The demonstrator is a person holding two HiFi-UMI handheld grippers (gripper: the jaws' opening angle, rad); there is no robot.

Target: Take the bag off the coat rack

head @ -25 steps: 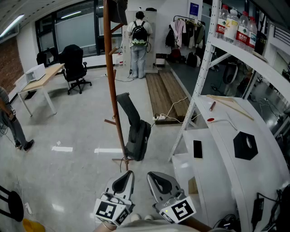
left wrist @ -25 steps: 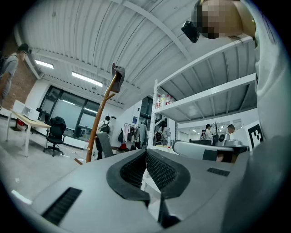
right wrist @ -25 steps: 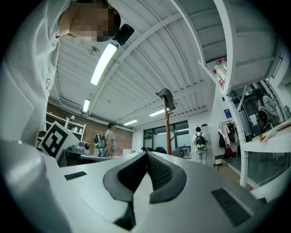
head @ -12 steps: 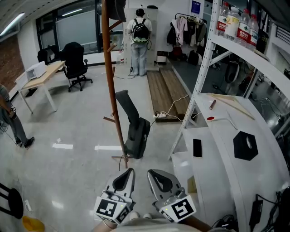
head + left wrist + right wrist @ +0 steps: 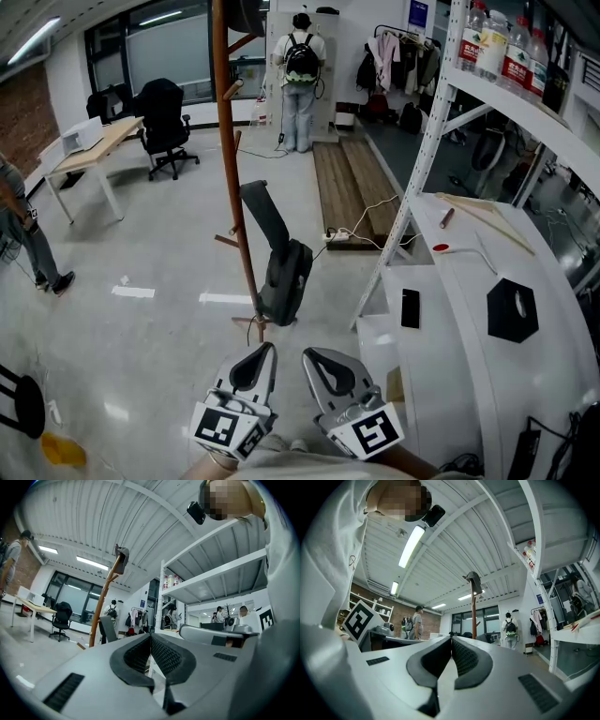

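Closest in, the left gripper [image 5: 262, 351] [image 5: 150, 637] and the right gripper [image 5: 312, 356] [image 5: 451, 640] are held low and side by side against the person's body, marker cubes toward the body and tips pointing forward across the pale glossy floor [image 5: 141, 347]. Each one's jaws are clenched pad against pad, with nothing between them. Both gripper views tilt upward and take in the ribbed ceiling. Just to the right of the right gripper runs a white curved worktop [image 5: 459, 375], carrying a flat black rectangular slab [image 5: 410, 307] and, further right, a black many-sided block [image 5: 512, 310]. A white perforated metal shelf upright [image 5: 420, 169] rises from the worktop's near left edge, between the grippers and the right-hand part of the room. Ahead of the grippers and well apart from them, with only bare floor between, stands the brown wooden coat rack pole [image 5: 232, 169] [image 5: 101, 606] [image 5: 473, 616]. The dark grey fabric bag [image 5: 284, 281] [image 5: 107, 629] hangs low on its right side near the base, with a broad strap rising to the pole; whether it touches the floor cannot be told. Beyond it a white power strip [image 5: 339, 235] with a trailing cable lies beside dark wooden planks [image 5: 352, 187] on the floor. To the left are a light wood desk [image 5: 94, 150] and a black office chair [image 5: 165, 117], with a person [image 5: 23, 234] at the left edge. Furthest off, a person wearing a backpack [image 5: 301, 80] faces the back wall.
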